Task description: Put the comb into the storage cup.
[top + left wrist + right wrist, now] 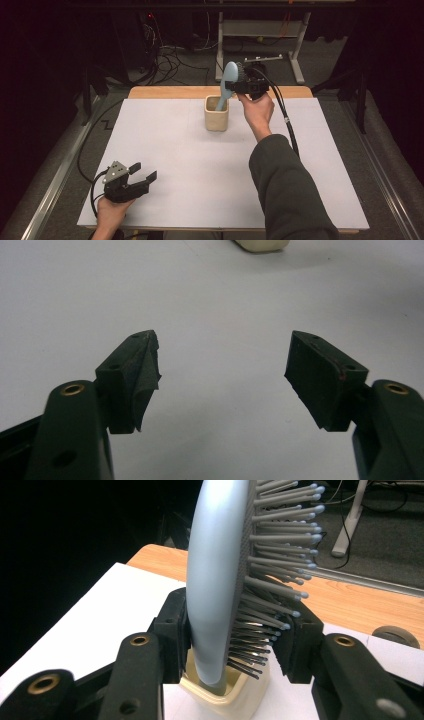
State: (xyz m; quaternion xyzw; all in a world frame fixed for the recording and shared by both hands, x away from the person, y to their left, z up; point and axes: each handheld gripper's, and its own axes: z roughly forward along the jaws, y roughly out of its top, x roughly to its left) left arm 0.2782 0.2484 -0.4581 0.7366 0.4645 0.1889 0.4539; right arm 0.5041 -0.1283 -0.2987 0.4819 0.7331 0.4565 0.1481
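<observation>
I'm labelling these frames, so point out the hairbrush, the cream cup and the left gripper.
hairbrush point(215, 570): right gripper view, smooth blue back.
cream cup point(216, 120): high view, front wall.
left gripper point(144, 170): high view, gap between its open jaws.

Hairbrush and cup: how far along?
Done: the hairbrush has its handle inside the cream cup. In hand: the right gripper clamps the brush head, jaws on back and bristles. Left: release, if standing it there is the aim. The left gripper is open, idle.
</observation>
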